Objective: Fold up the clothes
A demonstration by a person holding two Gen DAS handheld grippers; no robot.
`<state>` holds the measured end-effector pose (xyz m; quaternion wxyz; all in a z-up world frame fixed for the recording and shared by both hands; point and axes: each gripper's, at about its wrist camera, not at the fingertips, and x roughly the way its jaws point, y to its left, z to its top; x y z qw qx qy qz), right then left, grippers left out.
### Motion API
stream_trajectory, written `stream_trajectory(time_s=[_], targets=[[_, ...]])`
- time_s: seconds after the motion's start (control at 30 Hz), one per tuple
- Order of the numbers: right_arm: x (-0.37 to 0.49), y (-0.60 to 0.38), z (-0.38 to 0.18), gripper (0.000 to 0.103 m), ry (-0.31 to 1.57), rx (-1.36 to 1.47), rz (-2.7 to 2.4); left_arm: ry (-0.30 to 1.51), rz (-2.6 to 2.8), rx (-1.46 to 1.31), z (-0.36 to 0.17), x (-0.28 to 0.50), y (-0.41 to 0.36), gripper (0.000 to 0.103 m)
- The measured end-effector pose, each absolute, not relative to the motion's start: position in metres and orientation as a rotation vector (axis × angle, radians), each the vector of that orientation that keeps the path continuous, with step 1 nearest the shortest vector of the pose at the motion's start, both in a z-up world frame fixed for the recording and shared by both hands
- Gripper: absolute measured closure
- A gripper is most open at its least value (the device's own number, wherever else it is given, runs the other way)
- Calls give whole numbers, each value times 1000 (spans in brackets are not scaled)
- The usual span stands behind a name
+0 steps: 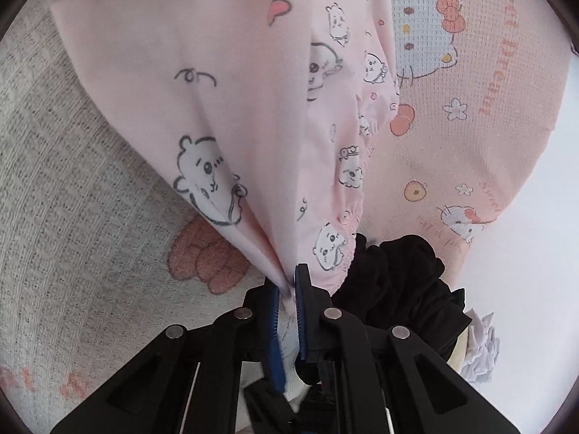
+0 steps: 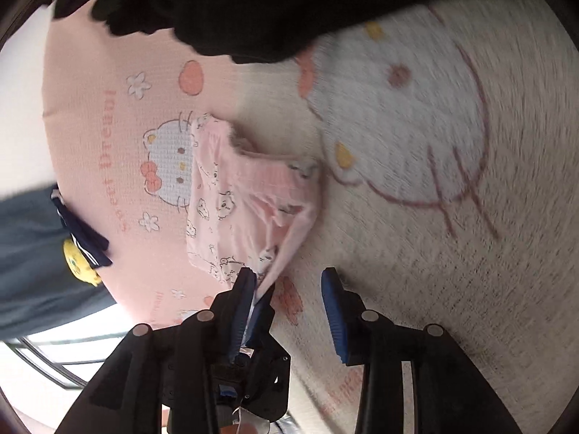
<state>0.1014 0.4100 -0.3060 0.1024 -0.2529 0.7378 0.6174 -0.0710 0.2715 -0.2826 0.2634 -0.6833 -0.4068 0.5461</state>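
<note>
A pale pink garment (image 1: pixel 235 83) printed with small white bears hangs stretched from my left gripper (image 1: pixel 287 289), which is shut on a bunched corner of it between blue pads. In the right wrist view the same pink garment (image 2: pixel 239 202) lies crumpled on the bed cover. One corner is pulled up to the left finger (image 2: pixel 243 300) of my right gripper (image 2: pixel 289 289). That gripper stands open with a wide gap. A dark blue-padded part, seemingly the other gripper's tip (image 2: pixel 262 311), holds that corner just inside the gap.
A waffle-textured bed cover (image 1: pixel 470 115) with cartoon cat prints lies underneath, pink on one side and cream (image 2: pixel 416 235) on the other. A black garment (image 1: pixel 398 282) lies bunched near the left gripper. A grey-blue garment (image 2: pixel 32 253) with a yellow patch lies at the bed's edge.
</note>
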Motion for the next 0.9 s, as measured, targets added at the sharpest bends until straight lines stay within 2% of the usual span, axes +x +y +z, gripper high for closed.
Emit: stream_trajectory(time_s=[0.17, 0.43, 0.47, 0.53, 0.57, 0.73, 0.9], targets=[[83, 414, -301, 57, 2072, -751, 1900, -1154, 1430, -1859, -282, -78, 272, 96], [53, 422, -293, 58, 1897, -756, 2014, -1181, 1398, -1869, -289, -87, 269, 96], [50, 423, -292, 62, 1875, -756, 2027, -1177, 1396, -1867, -288, -88, 269, 96], [45, 421, -288, 86, 1799, -786, 2061, -1167, 1402, -1863, -287, -85, 269, 96], [44, 420, -285, 102, 1749, -810, 2079, -1164, 1406, -1860, -285, -80, 266, 96], [39, 411, -269, 100, 1498, -924, 2158, -1131, 1449, -1809, -280, -81, 260, 96], [34, 403, -255, 99, 1248, -1025, 2214, -899, 1564, -1787, -262, -83, 262, 96]])
